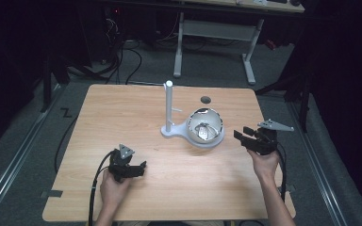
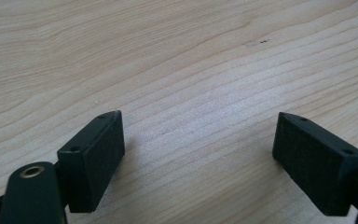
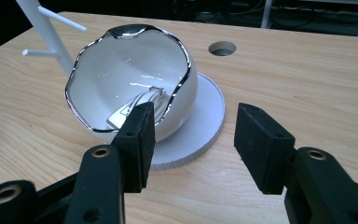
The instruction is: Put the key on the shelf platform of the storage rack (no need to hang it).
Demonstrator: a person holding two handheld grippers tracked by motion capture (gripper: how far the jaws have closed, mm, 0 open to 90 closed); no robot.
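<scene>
A white eggshell-shaped bowl (image 1: 204, 126) with a jagged silver rim sits on the round base of a white stand (image 1: 168, 109) at the table's middle. In the right gripper view the bowl (image 3: 135, 84) holds a shiny metal piece (image 3: 137, 105) and rests on the disc (image 3: 200, 130). My right gripper (image 1: 239, 136) is open just right of the bowl, jaws pointing at it, nothing between them (image 3: 193, 140). My left gripper (image 1: 139, 169) rests low over the front left of the table, open over bare wood (image 2: 198, 154).
The stand's post (image 3: 42, 28) has thin side pegs. A round cable hole (image 1: 205, 99) lies in the tabletop behind the bowl. Beyond the table's far edge are a desk frame (image 1: 214, 33) and cables on the floor.
</scene>
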